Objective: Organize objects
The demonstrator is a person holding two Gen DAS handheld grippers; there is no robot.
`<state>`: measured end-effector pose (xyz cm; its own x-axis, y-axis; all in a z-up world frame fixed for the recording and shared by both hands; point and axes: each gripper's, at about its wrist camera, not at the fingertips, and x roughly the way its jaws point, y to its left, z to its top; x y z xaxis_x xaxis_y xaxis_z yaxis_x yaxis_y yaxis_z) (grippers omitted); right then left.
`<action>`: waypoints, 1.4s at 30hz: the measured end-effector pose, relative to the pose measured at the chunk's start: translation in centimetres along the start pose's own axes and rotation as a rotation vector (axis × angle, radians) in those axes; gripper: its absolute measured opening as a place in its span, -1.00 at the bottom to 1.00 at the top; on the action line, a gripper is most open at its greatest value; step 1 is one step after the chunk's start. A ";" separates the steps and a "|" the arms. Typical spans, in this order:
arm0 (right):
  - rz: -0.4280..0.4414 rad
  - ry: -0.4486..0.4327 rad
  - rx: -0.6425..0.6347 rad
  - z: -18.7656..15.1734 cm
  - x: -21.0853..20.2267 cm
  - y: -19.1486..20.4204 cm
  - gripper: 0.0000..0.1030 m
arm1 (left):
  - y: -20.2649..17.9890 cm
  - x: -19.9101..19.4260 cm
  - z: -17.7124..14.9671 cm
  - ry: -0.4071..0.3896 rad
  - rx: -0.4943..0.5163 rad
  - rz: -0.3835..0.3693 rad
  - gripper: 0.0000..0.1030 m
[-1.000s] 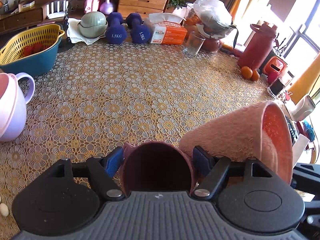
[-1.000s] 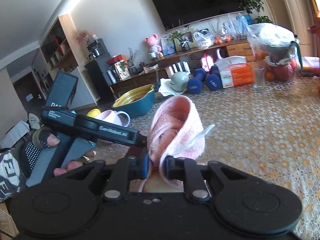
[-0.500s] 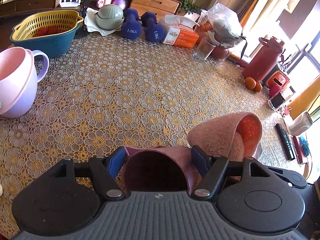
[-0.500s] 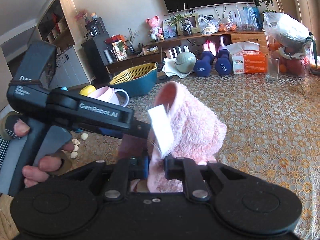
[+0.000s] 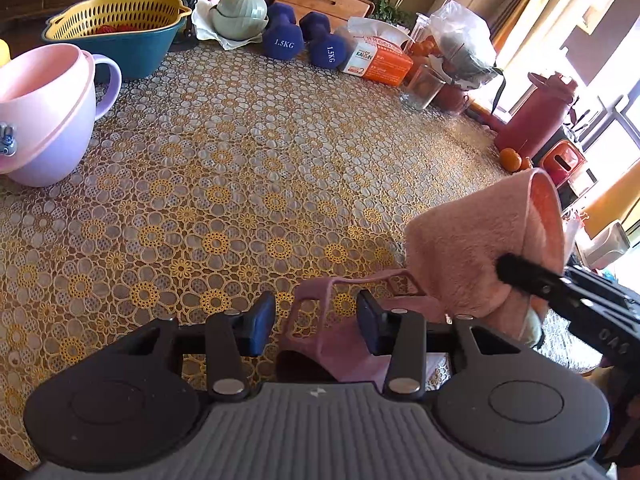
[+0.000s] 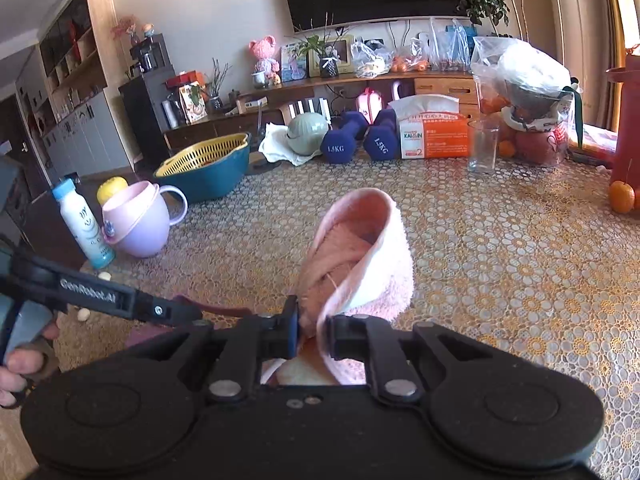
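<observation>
Left tongs (image 5: 316,324): jaws wide apart, gripping nothing; the mauve holder (image 5: 340,344) lies between them at the near edge of the desk (image 5: 240,168), its cut-out rim tilted toward the right jaw; contact with that jaw cannot be confirmed.

Right tongs (image 6: 312,338): jaws narrow, clamped on the lower fold of the pink towel (image 6: 360,260); the towel stands up from the jaws as a loose roll, near the middle of the near edge, just beside the holder.

Judged step: placing the towel into or onto the holder.

Hazards from here:

- Holder unrestrained; a push from the towel or from the right tongs may slide or tip it, and it sits at the near edge, so it could drop off the desk.
- Towel gripped by one fold only; the roll may unwind and drape across the holder mouth instead of seating inside.
- The two tools sit close together; in the left view the right tool's tip overlaps the towel, so a collision of the tools is likely if either swings inward.
- Left jaw closing off-centre may catch a cut-out of the holder and twist it.
- Cup (image 6: 136,220) and bottle (image 6: 82,224) stand near the left edge, well apart from the work; low risk there.
</observation>
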<state>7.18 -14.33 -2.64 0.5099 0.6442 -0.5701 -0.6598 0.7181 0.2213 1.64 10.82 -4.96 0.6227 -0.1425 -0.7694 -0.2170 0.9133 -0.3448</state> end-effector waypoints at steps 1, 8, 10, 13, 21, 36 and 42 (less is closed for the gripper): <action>0.021 -0.006 0.008 0.1 -0.6 0.1 -0.76 | -0.1 0.0 -0.3 -0.009 0.017 0.018 -0.18; 0.209 0.018 -0.102 -1.1 -3.2 5.0 -0.76 | -0.3 0.6 -0.8 -0.023 0.063 0.068 -0.16; 0.219 0.040 -0.146 -1.7 -2.5 6.6 -0.75 | -0.4 0.6 -0.9 -0.026 0.064 0.063 -0.16; 0.206 0.064 -0.172 -2.5 -0.9 7.8 -0.74 | -0.3 0.5 -1.0 -0.038 0.063 0.085 -0.18; 0.146 0.060 -0.113 -2.6 0.3 5.7 -0.75 | 0.8 0.0 -0.7 -0.045 0.043 0.086 -0.18; 0.067 0.069 -0.102 -0.8 2.7 3.9 -0.74 | -1.5 -5.7 -2.7 -0.254 0.438 0.042 0.63; 0.056 0.070 -0.108 -0.4 3.4 3.8 -0.74 | -4.9 -6.1 -5.9 -0.243 0.662 -0.004 0.67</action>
<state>6.16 -9.52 -4.04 0.4339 0.6597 -0.6136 -0.7433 0.6470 0.1700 -5.50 4.92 -1.74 0.7893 -0.1277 -0.6005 0.2406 0.9642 0.1112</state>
